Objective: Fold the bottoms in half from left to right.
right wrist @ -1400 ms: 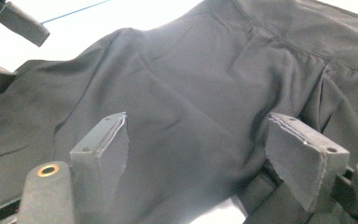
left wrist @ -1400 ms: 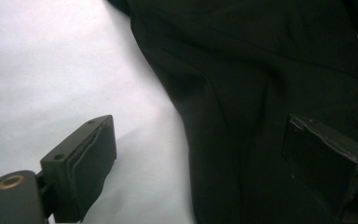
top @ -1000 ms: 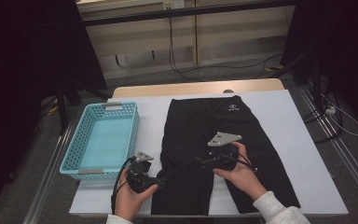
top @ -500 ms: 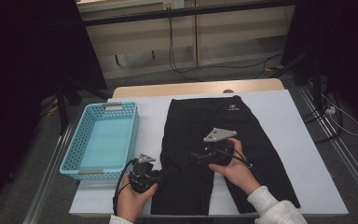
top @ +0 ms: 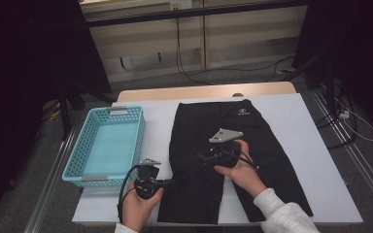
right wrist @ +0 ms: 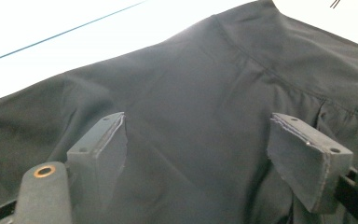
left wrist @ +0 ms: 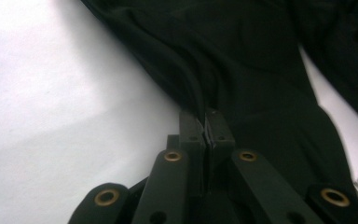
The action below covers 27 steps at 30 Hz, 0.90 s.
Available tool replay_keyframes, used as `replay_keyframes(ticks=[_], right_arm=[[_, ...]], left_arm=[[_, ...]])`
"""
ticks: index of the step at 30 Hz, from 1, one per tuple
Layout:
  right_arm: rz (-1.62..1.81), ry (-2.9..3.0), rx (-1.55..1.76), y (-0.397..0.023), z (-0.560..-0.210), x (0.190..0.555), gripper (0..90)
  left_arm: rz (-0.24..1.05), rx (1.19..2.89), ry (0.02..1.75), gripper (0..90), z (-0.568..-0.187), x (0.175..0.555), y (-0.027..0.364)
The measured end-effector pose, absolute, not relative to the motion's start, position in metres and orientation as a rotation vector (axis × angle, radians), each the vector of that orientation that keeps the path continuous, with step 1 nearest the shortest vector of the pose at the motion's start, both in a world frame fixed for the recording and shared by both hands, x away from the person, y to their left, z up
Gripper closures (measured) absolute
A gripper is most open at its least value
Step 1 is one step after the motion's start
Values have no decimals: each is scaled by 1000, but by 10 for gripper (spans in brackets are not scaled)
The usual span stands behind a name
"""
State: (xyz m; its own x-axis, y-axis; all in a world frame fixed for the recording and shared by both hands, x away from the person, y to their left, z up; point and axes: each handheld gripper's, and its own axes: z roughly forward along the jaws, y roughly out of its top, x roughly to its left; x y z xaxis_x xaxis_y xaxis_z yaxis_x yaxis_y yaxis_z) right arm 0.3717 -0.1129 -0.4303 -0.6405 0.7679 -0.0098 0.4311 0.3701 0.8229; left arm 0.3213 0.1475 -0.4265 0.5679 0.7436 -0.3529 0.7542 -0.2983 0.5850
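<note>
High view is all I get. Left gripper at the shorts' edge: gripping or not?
Observer: Gripping. In its own view the left gripper has just been closing, and its fingers now pinch a fold at the edge of the shorts.
Operator: Right one?
Observer: The right gripper is open. Its fingers stand wide apart over smooth cloth, with nothing pinched.

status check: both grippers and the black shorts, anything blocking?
Left gripper just closed, shut on the black shorts at their left edge. Right gripper open over the fabric, not gripping. Blue basket sits left, apart; nothing blocking.
</note>
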Motion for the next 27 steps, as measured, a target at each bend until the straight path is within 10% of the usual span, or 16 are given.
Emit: replay_keyframes(ticks=[27], right_arm=[[1226, 2295, 1031, -66, -440, 392, 145]], left_arm=[[-80, 2053, 1118, 886, -434, 317, 120]])
